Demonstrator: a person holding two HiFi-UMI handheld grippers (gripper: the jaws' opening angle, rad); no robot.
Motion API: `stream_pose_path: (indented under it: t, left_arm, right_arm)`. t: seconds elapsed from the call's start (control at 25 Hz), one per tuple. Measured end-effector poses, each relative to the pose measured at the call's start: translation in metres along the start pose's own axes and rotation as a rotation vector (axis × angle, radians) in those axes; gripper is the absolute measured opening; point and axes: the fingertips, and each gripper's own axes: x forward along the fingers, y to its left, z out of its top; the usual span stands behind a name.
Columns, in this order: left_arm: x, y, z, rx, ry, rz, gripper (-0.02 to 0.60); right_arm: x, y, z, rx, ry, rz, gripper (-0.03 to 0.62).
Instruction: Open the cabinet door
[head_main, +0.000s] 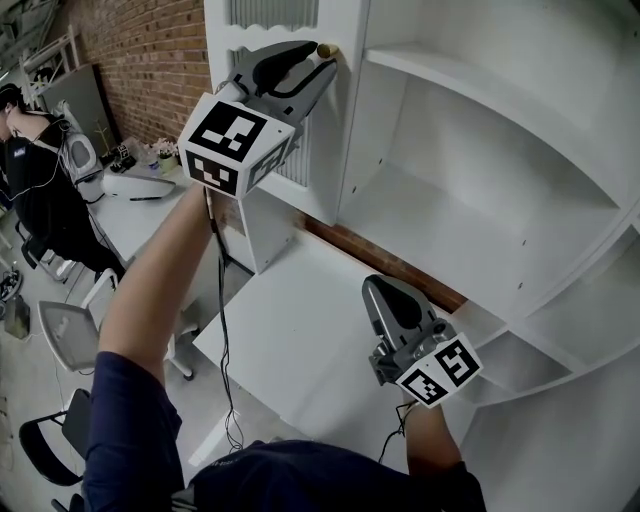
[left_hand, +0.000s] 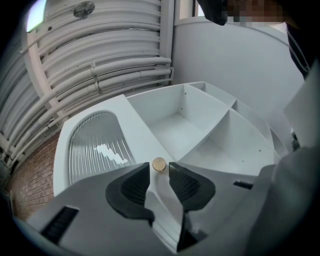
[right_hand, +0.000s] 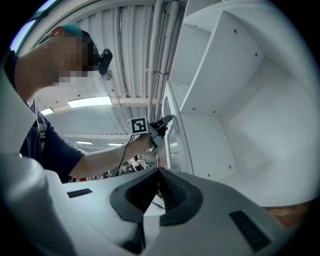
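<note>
- The cabinet door (head_main: 332, 130) is standing swung open at about 11 o'clock in the head view, hanging edge-on beside the white cabinet (head_main: 480, 230), whose bare shelves are fanning out toward 2 and 4 o'clock.
- The door is showing a white frame around a ribbed glass pane (left_hand: 97, 145) with a rounded top; light is glinting off the ribs.
- A small round brass-coloured knob (left_hand: 159, 164) is sitting on the door's free edge, up near 12 o'clock.
- The left gripper (head_main: 322, 57) is reaching up at the end of a raised arm, with its fingers (left_hand: 135, 187) standing wide and the knob sitting just between their tips; I am not seeing the pads pressing on it.
- The right gripper (head_main: 385, 290) is hanging low at about 5 o'clock, over the white table (head_main: 290, 340) in front of the lower shelves, well apart from the door.
- Its fingers (right_hand: 172, 192) are sitting closed tip to tip, holding nothing.
- A red brick wall (head_main: 150, 60) is running behind the door at 10 o'clock.
</note>
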Motion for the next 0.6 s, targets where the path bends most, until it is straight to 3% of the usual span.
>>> stream_pose_path:
  t: [0.28,0.6]
  left_arm:
    - [0.0017,-0.0016,0.0032,0.022,-0.006,-0.005,0.078]
    - [-0.0030,-0.0037,0.0094,0.000,-0.013,-0.013,0.077]
  right_arm:
    - [-0.0010,-0.0013,-0.0024,0.005,0.002,-0.006,0.025]
    - [0.0010,0.0016,0.0026,0.010,0.000,0.008,0.025]
